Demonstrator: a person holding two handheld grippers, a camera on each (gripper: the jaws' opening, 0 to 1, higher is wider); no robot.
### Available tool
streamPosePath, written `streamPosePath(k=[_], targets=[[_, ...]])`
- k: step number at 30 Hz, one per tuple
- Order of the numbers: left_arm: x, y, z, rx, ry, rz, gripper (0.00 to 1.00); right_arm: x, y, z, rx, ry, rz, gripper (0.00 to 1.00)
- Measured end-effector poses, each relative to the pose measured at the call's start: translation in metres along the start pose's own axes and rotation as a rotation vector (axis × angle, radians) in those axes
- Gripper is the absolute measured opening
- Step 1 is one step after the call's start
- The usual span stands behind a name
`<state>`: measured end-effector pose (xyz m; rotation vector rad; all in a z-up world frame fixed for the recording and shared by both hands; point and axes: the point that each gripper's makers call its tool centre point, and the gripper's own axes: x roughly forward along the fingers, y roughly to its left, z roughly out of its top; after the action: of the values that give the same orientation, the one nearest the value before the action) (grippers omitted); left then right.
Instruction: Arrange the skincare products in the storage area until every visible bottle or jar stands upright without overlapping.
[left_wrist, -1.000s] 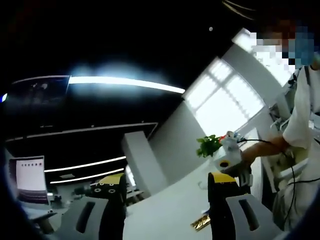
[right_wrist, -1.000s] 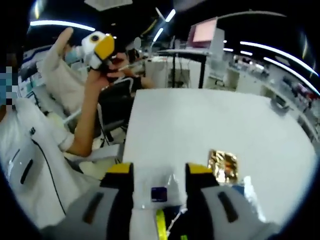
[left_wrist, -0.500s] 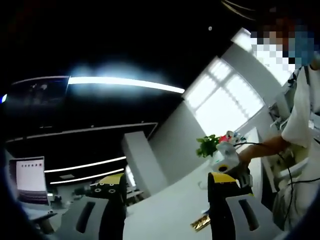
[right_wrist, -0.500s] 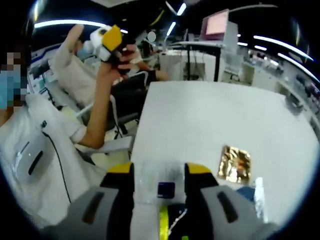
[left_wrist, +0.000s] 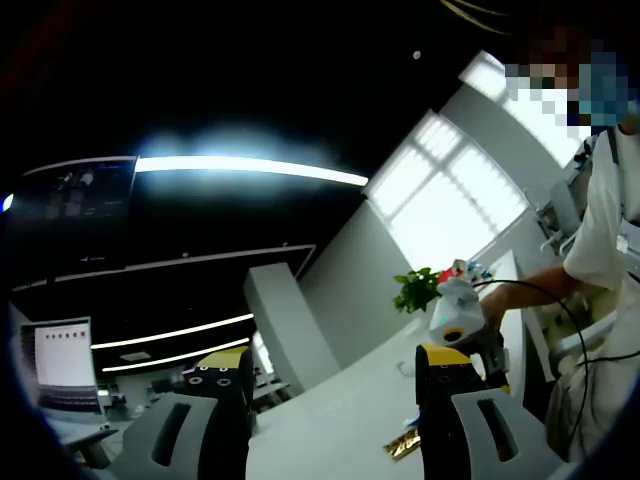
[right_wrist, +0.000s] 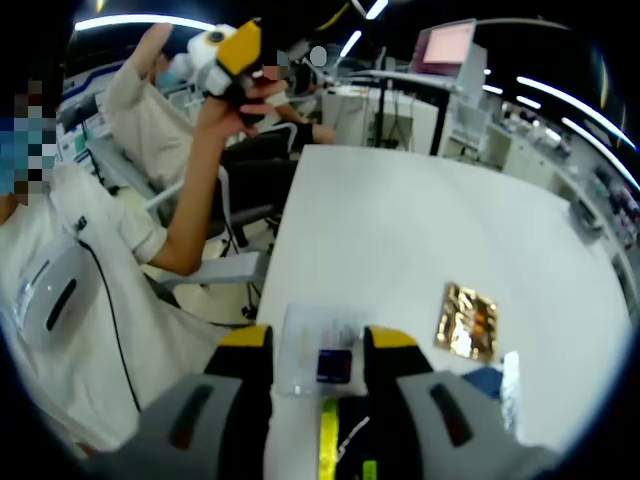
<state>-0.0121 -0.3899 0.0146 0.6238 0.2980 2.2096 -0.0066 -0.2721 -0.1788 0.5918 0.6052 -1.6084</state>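
A clear plastic packet with a dark blue label (right_wrist: 322, 352), its print too small to read, is partly hidden between the right gripper (right_wrist: 318, 350) jaws; a clear tube (right_wrist: 511, 375) is cut off near the white desk's (right_wrist: 400, 230) edge.

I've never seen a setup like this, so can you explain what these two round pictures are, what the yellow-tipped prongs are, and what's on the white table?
A person holds a handheld gripper in each hand; a fisheye camera rides on each. The yellow-tipped prongs are the fingers.

In the left gripper view, the left gripper is raised, open and empty, aimed at the ceiling lights. The right gripper shows there, over the white table.

In the right gripper view, the right gripper is closed on a clear plastic packet. A gold foil packet lies flat on the table. The raised left gripper shows at upper left.
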Motion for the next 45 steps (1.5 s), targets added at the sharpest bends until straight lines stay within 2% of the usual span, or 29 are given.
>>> streamPosePath(k=[4,9,21,35,45], targets=[[0.000,0.000,-0.001,0.009,0.005,0.000,0.67,0.001,-0.002,-0.008,0.054,0.007,0.013,0.35],[0.000,0.000,-0.002,0.003,0.004,0.002,0.67,0.000,-0.001,-0.009,0.056,0.007,0.015,0.33],[0.002,-0.003,-0.004,0.008,0.007,-0.002,0.67,0.001,-0.013,-0.010,0.028,0.021,0.002,0.32],[0.002,-0.007,-0.002,0.014,0.001,-0.013,0.67,0.006,-0.020,-0.007,-0.006,0.071,0.050,0.30],[0.000,-0.009,0.001,0.000,-0.017,-0.020,0.67,0.006,-0.028,-0.008,0.002,0.062,0.056,0.30]])
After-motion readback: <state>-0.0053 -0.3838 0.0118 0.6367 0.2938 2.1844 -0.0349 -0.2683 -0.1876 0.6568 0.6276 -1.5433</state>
